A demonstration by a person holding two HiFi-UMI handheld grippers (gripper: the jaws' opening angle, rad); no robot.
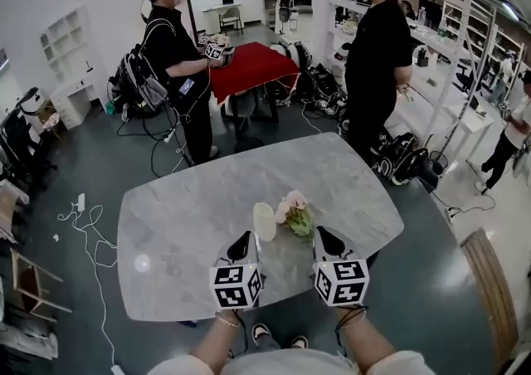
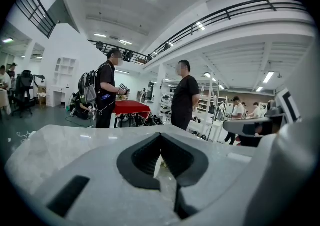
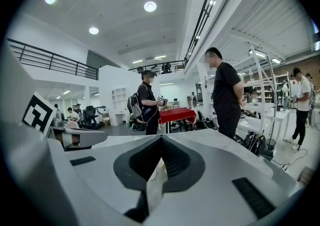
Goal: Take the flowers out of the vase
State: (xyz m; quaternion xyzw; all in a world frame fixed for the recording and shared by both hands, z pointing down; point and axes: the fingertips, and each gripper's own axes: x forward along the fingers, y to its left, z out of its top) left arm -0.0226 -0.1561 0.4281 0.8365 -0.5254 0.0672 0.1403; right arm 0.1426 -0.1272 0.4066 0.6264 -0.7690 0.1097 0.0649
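Note:
A small white vase (image 1: 264, 221) stands on the grey marble table (image 1: 182, 224). A bunch of pink flowers with green leaves (image 1: 294, 212) leans just right of it; I cannot tell whether the stems sit in the vase. My left gripper (image 1: 248, 237) is shut and empty, its tip just in front of the vase. My right gripper (image 1: 321, 233) is also shut and empty, close to the right of the flowers. In the left gripper view the gripper (image 2: 161, 138) shows closed jaws with nothing between them. In the right gripper view the gripper (image 3: 161, 138) looks the same.
Two people stand beyond the table: one with a backpack (image 1: 176, 58) at the back left, one in black (image 1: 377, 50) by the far right edge. A red-covered table (image 1: 249, 66) is behind them. Cables (image 1: 87, 232) lie on the floor left. A wooden chair (image 1: 489, 282) is at right.

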